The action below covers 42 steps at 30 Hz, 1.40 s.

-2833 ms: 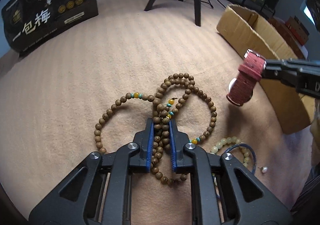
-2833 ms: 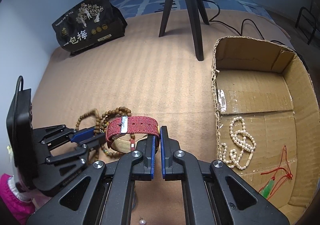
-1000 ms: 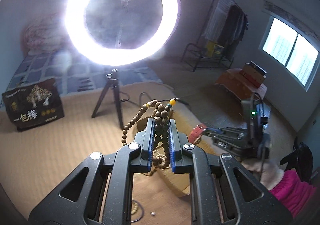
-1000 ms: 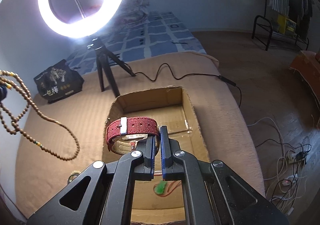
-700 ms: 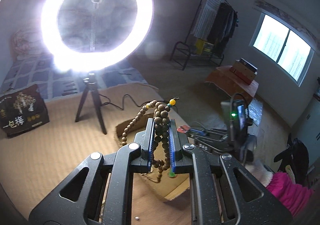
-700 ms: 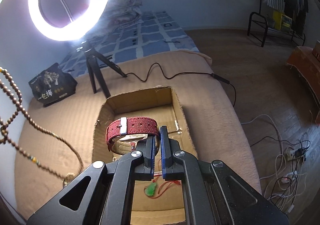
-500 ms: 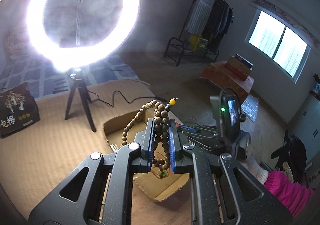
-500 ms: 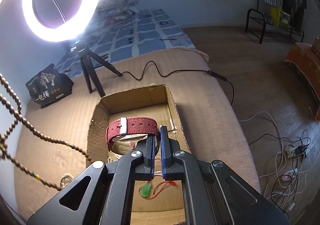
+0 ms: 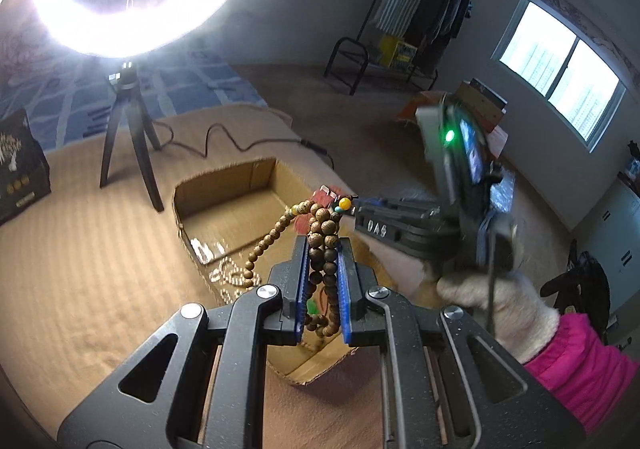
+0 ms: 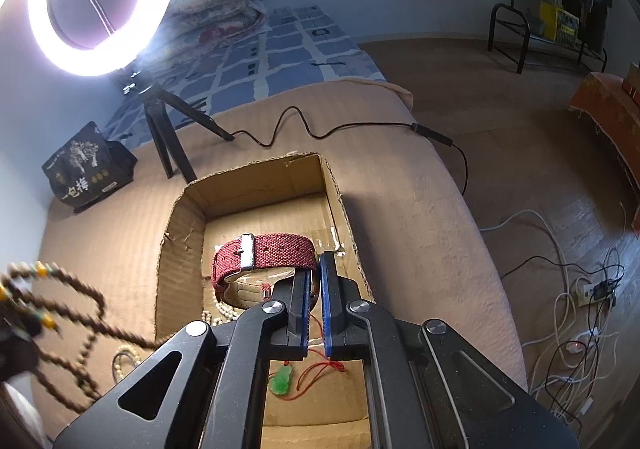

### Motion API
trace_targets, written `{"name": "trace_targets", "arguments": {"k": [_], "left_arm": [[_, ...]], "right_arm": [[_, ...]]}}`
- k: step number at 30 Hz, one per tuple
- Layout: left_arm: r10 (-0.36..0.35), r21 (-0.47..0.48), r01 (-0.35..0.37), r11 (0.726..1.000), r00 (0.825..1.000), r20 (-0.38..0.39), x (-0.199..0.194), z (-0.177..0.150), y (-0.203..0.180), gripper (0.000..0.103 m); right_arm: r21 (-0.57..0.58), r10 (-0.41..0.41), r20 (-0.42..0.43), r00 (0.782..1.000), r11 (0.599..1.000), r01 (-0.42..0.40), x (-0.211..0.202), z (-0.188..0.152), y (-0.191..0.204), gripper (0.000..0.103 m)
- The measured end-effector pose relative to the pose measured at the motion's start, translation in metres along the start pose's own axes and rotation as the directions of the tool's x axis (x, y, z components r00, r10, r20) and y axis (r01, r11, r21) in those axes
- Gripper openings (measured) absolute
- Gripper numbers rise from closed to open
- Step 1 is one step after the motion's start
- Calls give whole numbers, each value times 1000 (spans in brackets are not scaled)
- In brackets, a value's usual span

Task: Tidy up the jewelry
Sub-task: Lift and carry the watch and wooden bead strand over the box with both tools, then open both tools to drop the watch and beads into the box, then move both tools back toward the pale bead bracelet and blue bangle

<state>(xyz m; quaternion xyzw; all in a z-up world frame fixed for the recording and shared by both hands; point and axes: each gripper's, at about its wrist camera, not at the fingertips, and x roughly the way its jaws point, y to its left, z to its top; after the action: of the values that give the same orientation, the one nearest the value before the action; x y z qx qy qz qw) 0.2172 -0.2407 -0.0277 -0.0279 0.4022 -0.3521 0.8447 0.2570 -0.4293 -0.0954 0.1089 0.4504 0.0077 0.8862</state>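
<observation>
Held aloft above a tan blanket (image 10: 420, 209): two pieces of jewelry, each pinched in a hand-held gripper over an open cardboard box (image 10: 180, 233).

Left gripper (image 9: 323, 249) nearly closed, blue pads clamped on a bunched wooden bead necklace (image 9: 322, 245); strands running lengthwise up between the fingers, a yellow bead at the far tip, one loop drooping left toward the box. In the right wrist view, the same beads blurred at the near left edge.

Right gripper (image 10: 316, 269) fully shut on the end of a red woven watch strap (image 10: 272, 249); strap looped, long axis lying across the view from right to left, silver buckle on top, pale lining underneath.

Inside the box: a pearl strand (image 10: 224, 309) near the left wall and a green pendant on red cord (image 10: 282, 381) at the near end.

Beyond, on the blanket: a glowing ring light on a black tripod (image 10: 168, 137), a black printed bag (image 10: 86, 169) at far left, a black cable trailing right. Farther off: a blue patterned bedspread, wood floor, a clothes rack, a bright window. At right in the left wrist view: a gloved hand (image 9: 492, 301) with a pink sleeve.
</observation>
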Motion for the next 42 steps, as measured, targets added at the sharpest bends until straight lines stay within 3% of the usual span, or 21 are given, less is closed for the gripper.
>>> {"name": "trace_targets", "arguments": {"k": [14,24,26,27,28,30,42], "left_arm": [[66,4,-66,998,992,-105,35,-31,10,11],[67,18,-65,998,991,-115,38,-32,7,11],[65,15,-64,998,991,-116,39,-31,7,18],[68,12,-67,998,991,-115,40,-31,7,29],[70,9,-69,998,991,-112,40,-31,8,40],[75,-2,-76,997,992,-98,38,-30,10,44],[95,-29,-98,995,992,-88,26,-32,28,44]], "right_arm": [[-7,-13,-39,999,1000,13,13,-5,4,3],[3,-11,-40,999,1000,11,13,-6,4,8],[3,-9,-36,999,1000,9,12,-5,5,9],[1,-5,-36,999,1000,5,11,-5,5,15],[1,-4,-36,999,1000,4,11,-5,5,28],[4,-10,-26,1000,1000,10,10,-6,5,46],[13,-13,-22,1000,1000,13,9,-5,6,48]]}}
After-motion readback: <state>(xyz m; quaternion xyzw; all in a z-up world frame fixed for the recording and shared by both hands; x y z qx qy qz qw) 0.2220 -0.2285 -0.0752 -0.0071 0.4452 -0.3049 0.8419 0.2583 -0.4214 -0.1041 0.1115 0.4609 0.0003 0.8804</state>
